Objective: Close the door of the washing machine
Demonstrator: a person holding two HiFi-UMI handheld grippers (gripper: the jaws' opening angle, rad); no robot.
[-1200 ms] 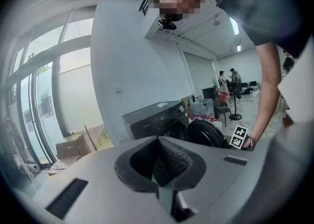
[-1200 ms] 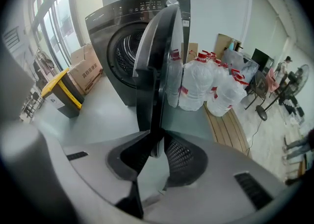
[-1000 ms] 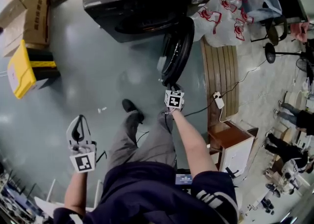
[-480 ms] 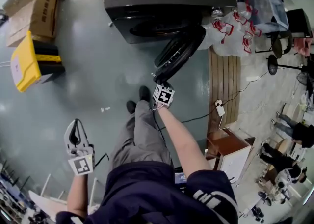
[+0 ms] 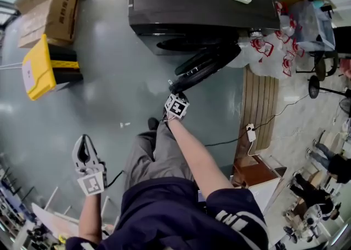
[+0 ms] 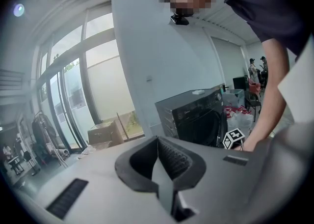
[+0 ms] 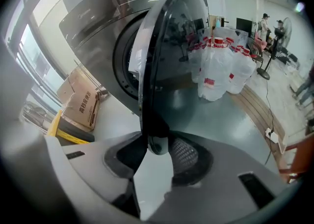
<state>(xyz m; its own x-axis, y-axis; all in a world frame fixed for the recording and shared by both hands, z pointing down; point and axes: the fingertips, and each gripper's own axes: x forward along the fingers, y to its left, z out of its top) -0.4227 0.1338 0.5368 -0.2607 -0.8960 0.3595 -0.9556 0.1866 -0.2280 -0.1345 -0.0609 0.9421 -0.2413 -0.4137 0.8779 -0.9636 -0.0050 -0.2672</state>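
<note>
Door stands partway open, angled out from the washer front. Right gripper is at the door's free edge. Its fingers have just been opening and the rim sits loose between them, unclamped. My read: it's set to push, not pull. Left gripper hangs well clear by the leg, fingers closed on nothing. Latch not yet made.

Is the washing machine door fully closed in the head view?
No, the door stands swung out at an angle from the front of the washing machine.
</note>
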